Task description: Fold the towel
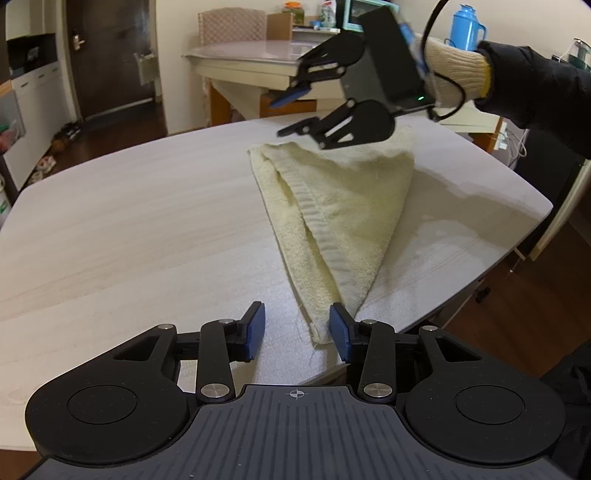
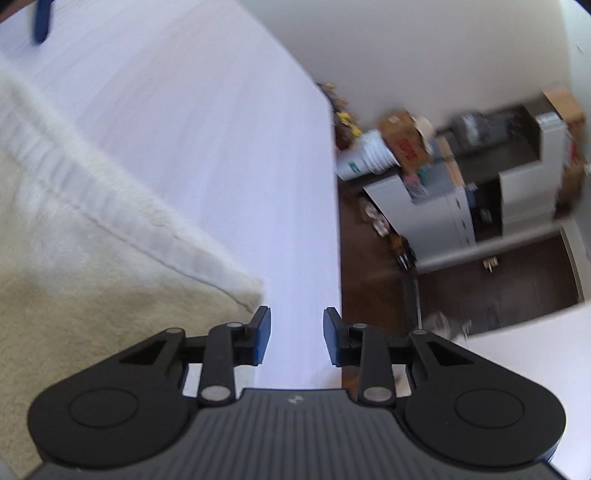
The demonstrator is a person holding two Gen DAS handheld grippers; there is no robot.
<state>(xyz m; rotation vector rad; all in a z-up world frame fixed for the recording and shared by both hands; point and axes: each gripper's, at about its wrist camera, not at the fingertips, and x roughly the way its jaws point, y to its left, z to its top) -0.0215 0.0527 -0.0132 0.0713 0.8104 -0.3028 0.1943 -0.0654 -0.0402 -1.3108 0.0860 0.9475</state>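
Left gripper (image 1: 297, 330), black with blue pads: it is being held low over the near edge of the pale wood-grain table (image 1: 129, 229), with its fingers spread wide and nothing gripped between them. The near, pointed end of the cream terry-cloth towel (image 1: 332, 206) is being framed by the two blue pads (image 1: 255, 328), and the right pad is seen just beside the towel's tip; contact cannot be told.

Towel: it is being shown lying folded on the table, right of centre, narrow at the near end and widening toward the far end. A ribbed hem band is being displayed running lengthwise along the upper layer.

Right gripper (image 1: 291, 112), black, carried by a hand in a cream knitted glove (image 1: 458, 72): it is being held in the air above the far, wide end of the towel, apart from the cloth. Its fingers are being kept well apart and nothing is held. In the right wrist view, which is blurred, the same open gripper (image 2: 297, 332) is being seen over bare tabletop (image 2: 221, 147), with a corner of the towel (image 2: 110, 236) lying just to the left of its left pad.

Background: a second, lighter table (image 1: 251, 59) and a blue plastic flask (image 1: 466, 27) are being shown beyond the work surface.
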